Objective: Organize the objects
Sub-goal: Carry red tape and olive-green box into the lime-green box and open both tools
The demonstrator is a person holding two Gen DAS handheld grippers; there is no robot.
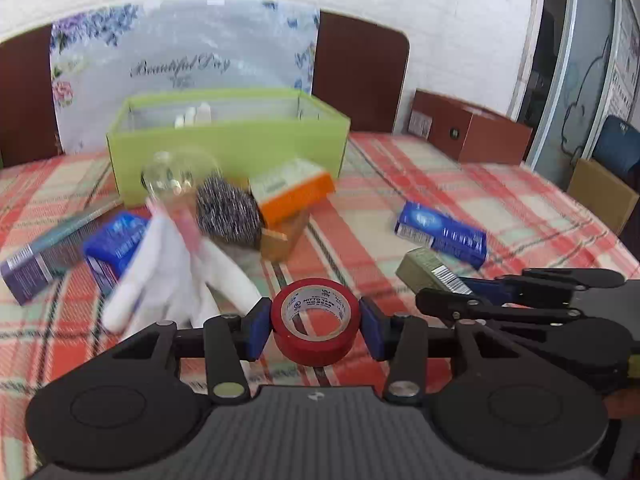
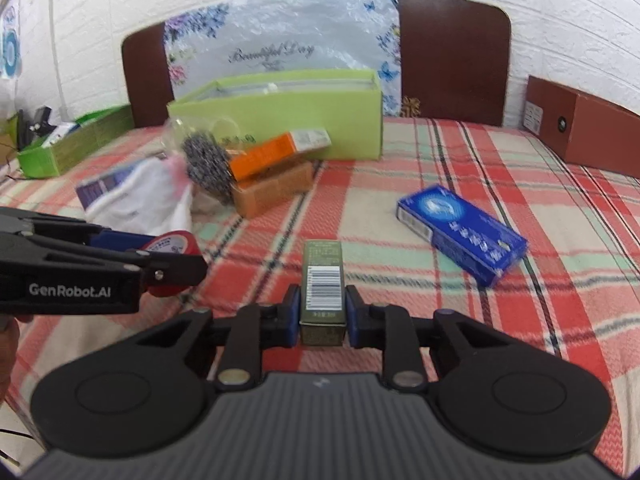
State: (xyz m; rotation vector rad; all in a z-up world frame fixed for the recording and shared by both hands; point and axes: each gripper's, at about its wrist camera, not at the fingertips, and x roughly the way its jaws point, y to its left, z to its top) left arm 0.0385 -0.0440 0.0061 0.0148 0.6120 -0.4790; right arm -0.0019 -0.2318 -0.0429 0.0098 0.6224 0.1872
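We've got the left gripper (image 1: 316, 326) clamped on a roll of red tape (image 1: 314, 322), blue pads pressing both sides, roll lifted off the plaid cloth (image 1: 480, 184). Right gripper (image 2: 322, 312) is clenched on a small olive-green carton (image 2: 323, 292), barcode face up, carton pointing forward along the fingers. In the left wrist view we see the right gripper just beside ours on the right, same carton in it

Ahead of us, at the far side of the cloth: open lime-green box (image 1: 228, 140), something white inside, too blurred to name. In front of it a pile, pieces touching: clear glass bulb (image 1: 176, 174), steel wool scourer (image 1: 228, 214), orange-and-white carton (image 1: 292, 192) resting on a tan box (image 1: 284, 236), white glove (image 1: 176, 276), blue carton (image 1: 116, 244), purple carton (image 1: 40, 260)

Blue toothpaste box (image 2: 460, 232) lies alone to the right, well apart from the pile. Brown box (image 2: 580, 124) at far right edge
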